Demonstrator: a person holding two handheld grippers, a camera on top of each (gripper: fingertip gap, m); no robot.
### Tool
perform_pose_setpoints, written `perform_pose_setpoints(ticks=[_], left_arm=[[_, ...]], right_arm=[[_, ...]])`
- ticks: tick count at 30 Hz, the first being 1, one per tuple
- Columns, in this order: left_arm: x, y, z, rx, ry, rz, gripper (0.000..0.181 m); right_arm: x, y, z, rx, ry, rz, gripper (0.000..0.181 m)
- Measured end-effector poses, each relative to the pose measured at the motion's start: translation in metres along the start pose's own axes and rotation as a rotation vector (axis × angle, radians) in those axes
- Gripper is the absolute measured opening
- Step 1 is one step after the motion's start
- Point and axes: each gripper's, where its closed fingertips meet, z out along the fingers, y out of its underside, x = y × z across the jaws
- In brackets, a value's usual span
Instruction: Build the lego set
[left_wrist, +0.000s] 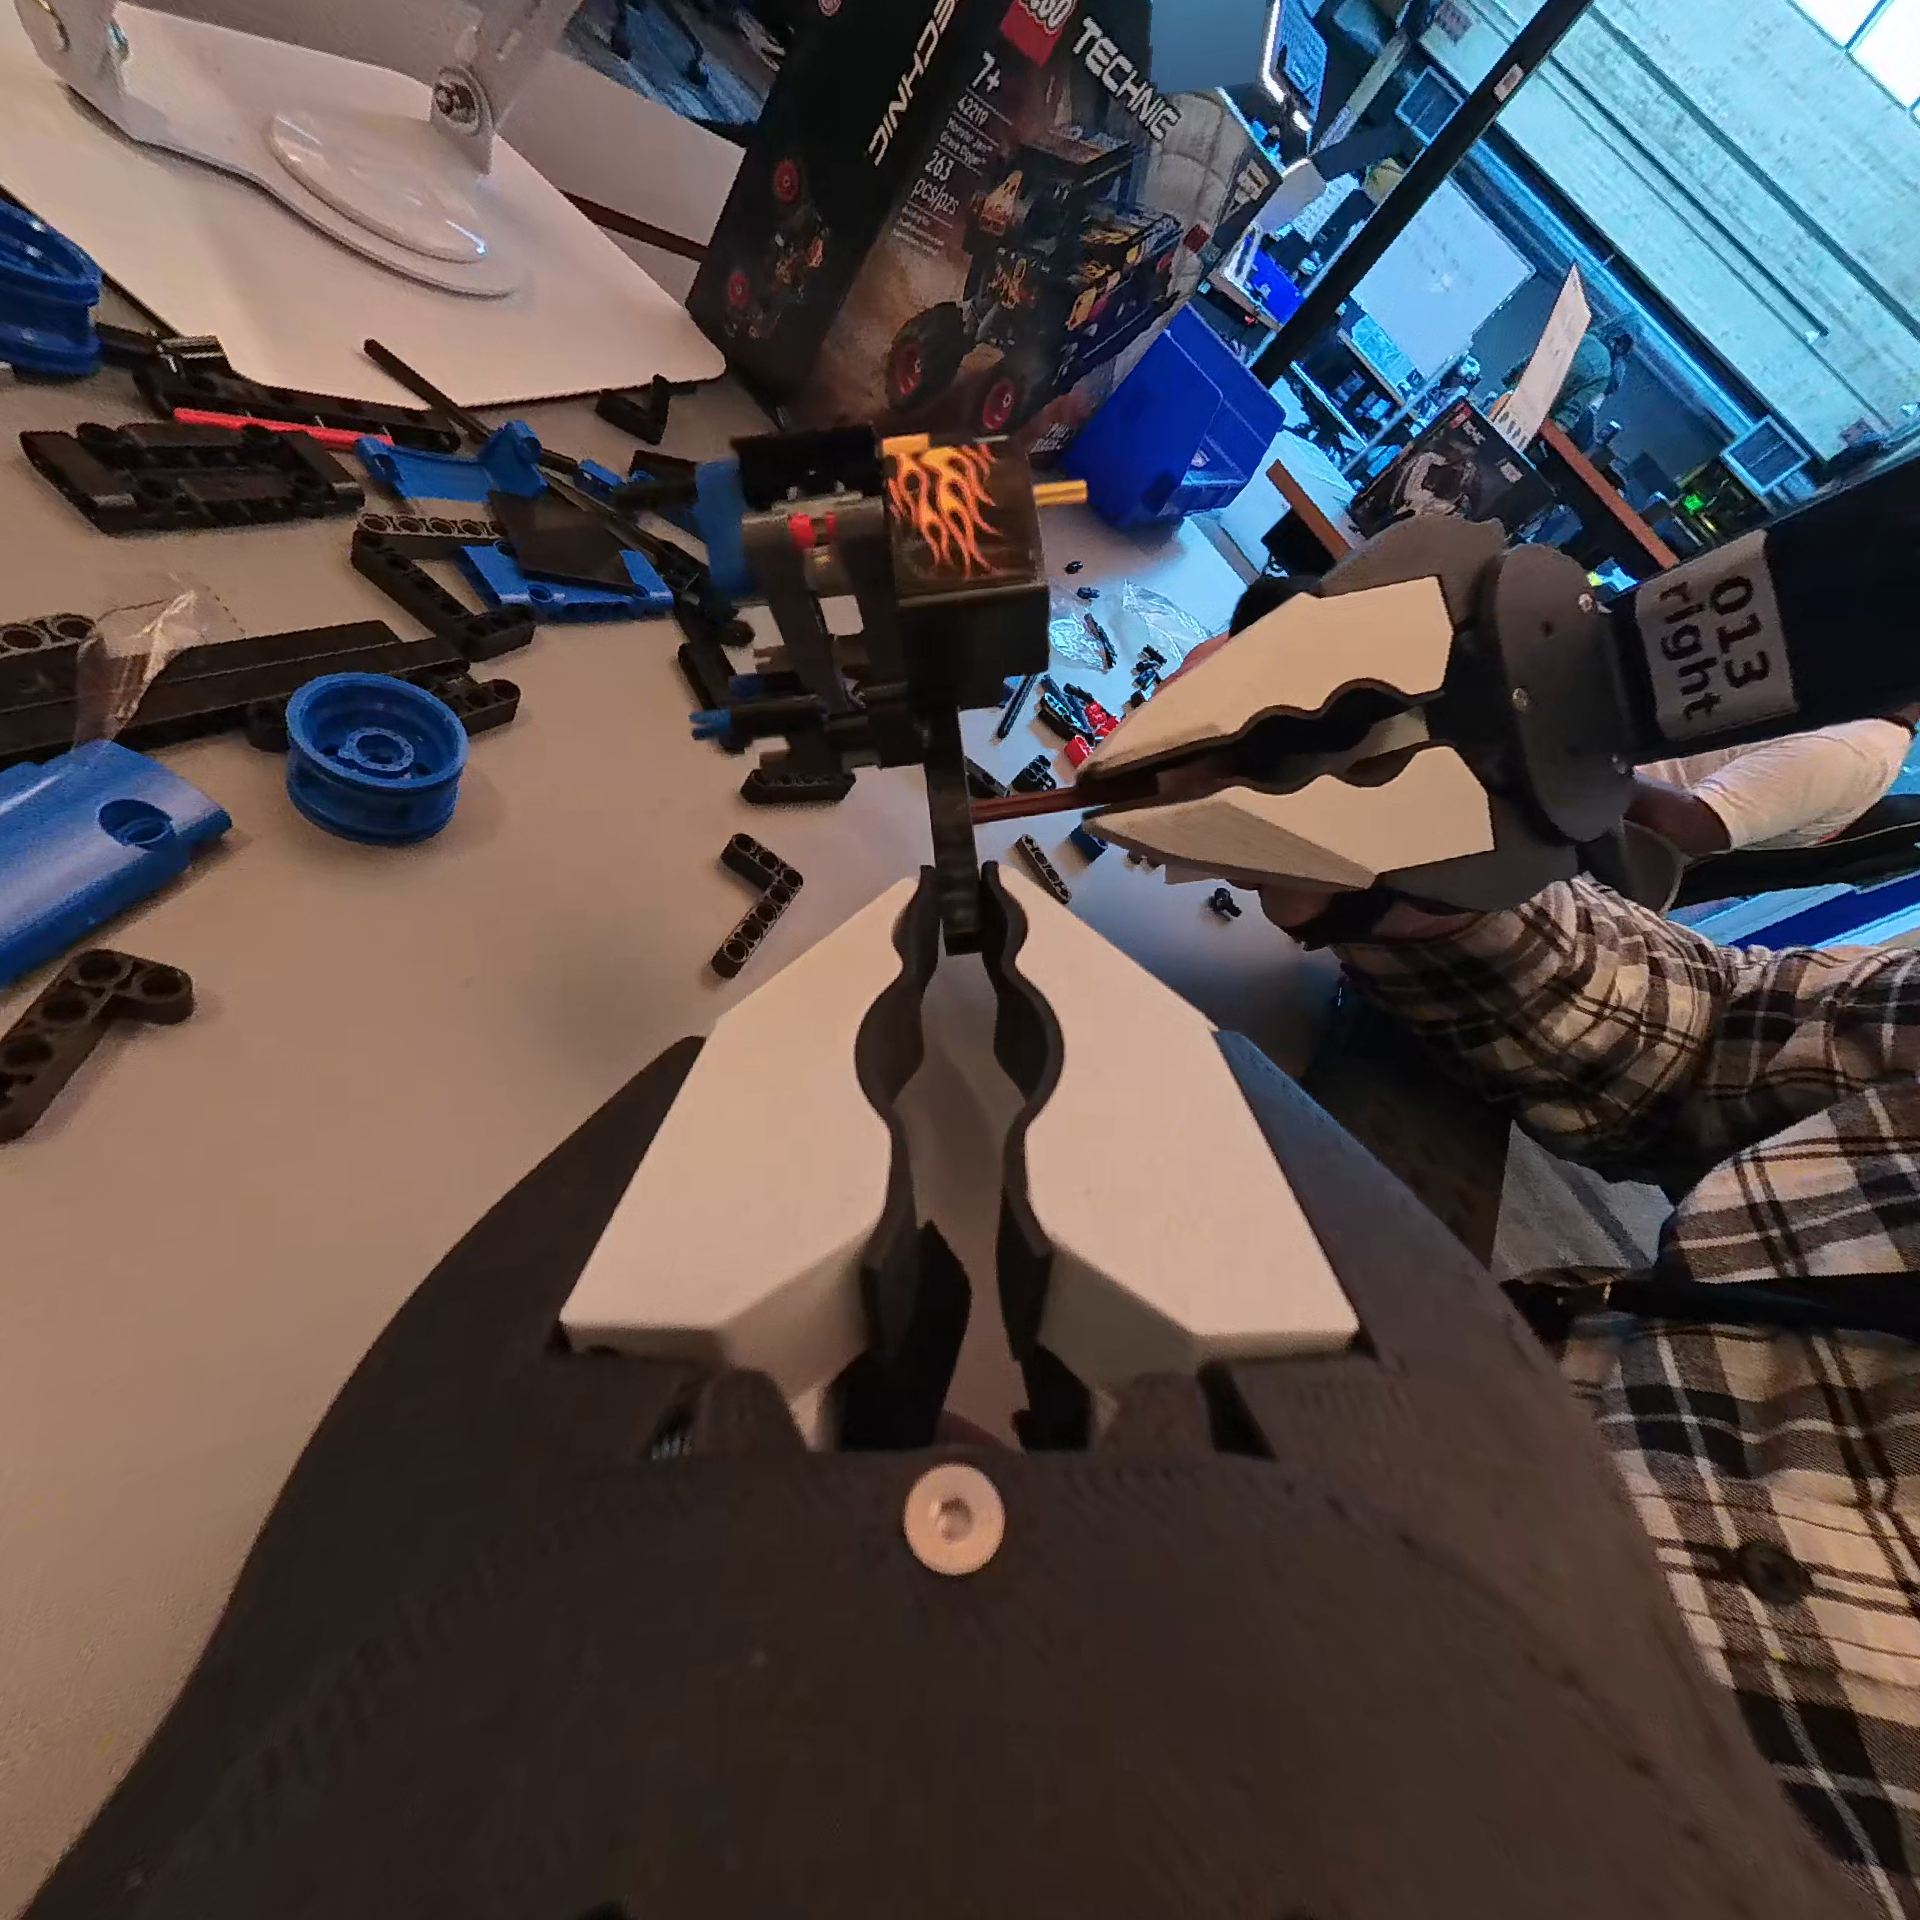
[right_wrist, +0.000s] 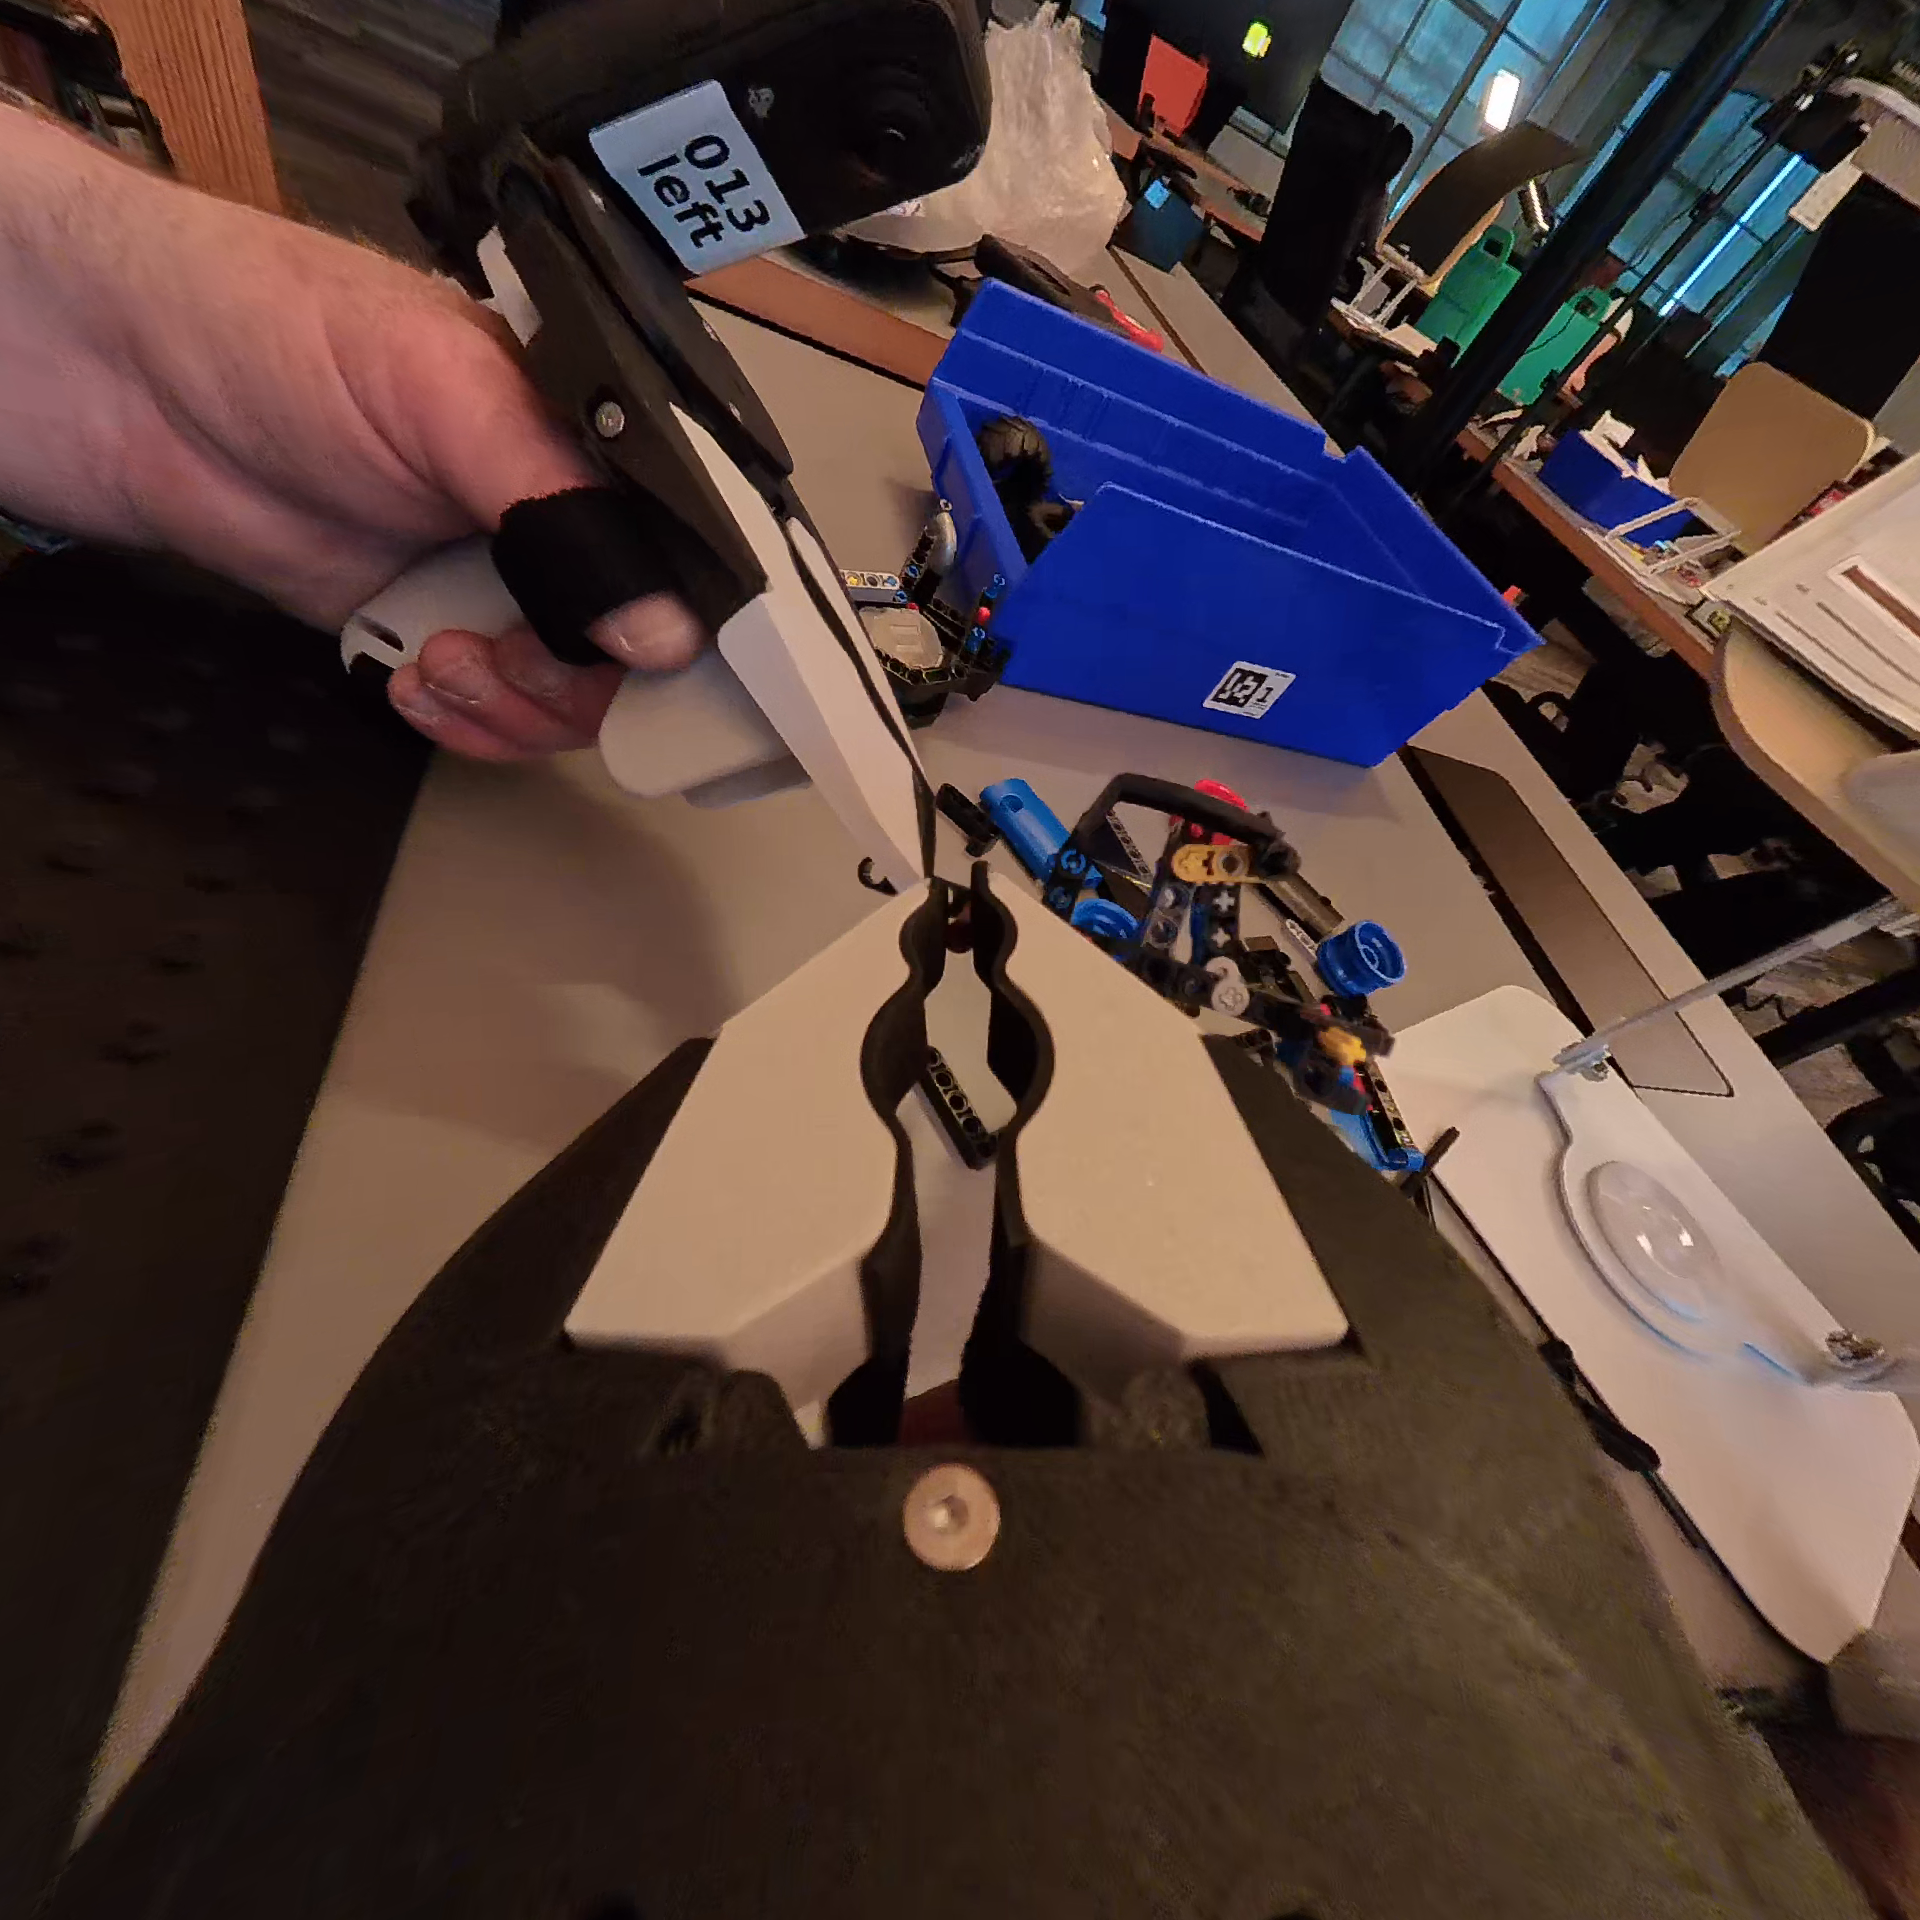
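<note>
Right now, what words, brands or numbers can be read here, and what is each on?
I won't repeat wording; these bear it.
Black set box: white, red print.
Right gripper: grey tag.
Left gripper: pale blue tag.
Blue bin: white coded sticker, too small to read.

Dim, warm — fisheye-warped edges

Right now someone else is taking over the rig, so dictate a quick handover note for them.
Left tongs: shut on the black beam of the flame-panel assembly, held up above the table.
Right tongs: shut on a thin dark red axle, its tip at that beam.
Loose parts: blue wheel, black beams and blue panels on the table; blue bin behind.
Done: partial assembly. Left: seat the axle, most parts unbuilt.
</note>
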Motion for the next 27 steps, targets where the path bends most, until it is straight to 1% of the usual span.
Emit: perform_pose_setpoints(ticks=[2, 5, 7, 10, 14, 16, 17, 20, 22, 24, 27], left_arm=[[0.004, 0.000, 0.002, 0.008, 0.013, 0.010, 0.004], [0.019, -0.001, 0.005, 0.005, 0.075, 0.025, 0.004], [0.020, -0.005, 0.005, 0.018, 0.055, 0.049, 0.004], [0.019, -0.007, 0.005, 0.031, 0.057, 0.040, 0.004], [0.018, -0.011, 0.005, 0.069, 0.056, 0.003, 0.004], [0.015, -0.014, 0.004, 0.091, 0.055, -0.020, 0.004], [0.014, -0.015, 0.003, 0.101, 0.054, -0.031, 0.004], [0.013, -0.017, 0.003, 0.113, 0.045, -0.039, 0.004], [0.016, -0.019, 0.004, 0.120, 0.053, -0.040, 0.005], [0.019, -0.021, 0.006, 0.126, 0.052, -0.031, 0.005], [0.018, -0.023, 0.008, 0.138, 0.052, -0.037, 0.005]], right_arm=[[-0.001, 0.001, 0.000, -0.016, 0.005, -0.027, 0.002], [-0.002, 0.002, 0.001, -0.037, 0.008, -0.065, 0.001], [0.001, 0.001, 0.000, -0.035, 0.015, -0.046, 0.001], [0.003, 0.001, 0.001, -0.021, 0.010, 0.002, 0.002], [0.006, -0.003, -0.002, -0.001, 0.018, 0.015, 0.004], [0.008, -0.006, -0.004, 0.008, 0.019, 0.024, 0.010], [0.009, -0.007, -0.005, 0.012, 0.021, 0.024, 0.010], [0.012, -0.008, -0.007, 0.021, 0.039, 0.011, 0.007], [0.013, -0.005, -0.006, 0.002, 0.049, 0.005, 0.000], [0.013, 0.004, -0.003, -0.035, 0.053, 0.003, 0.000], [0.015, 0.002, -0.004, -0.014, 0.048, 0.031, 0.000]])
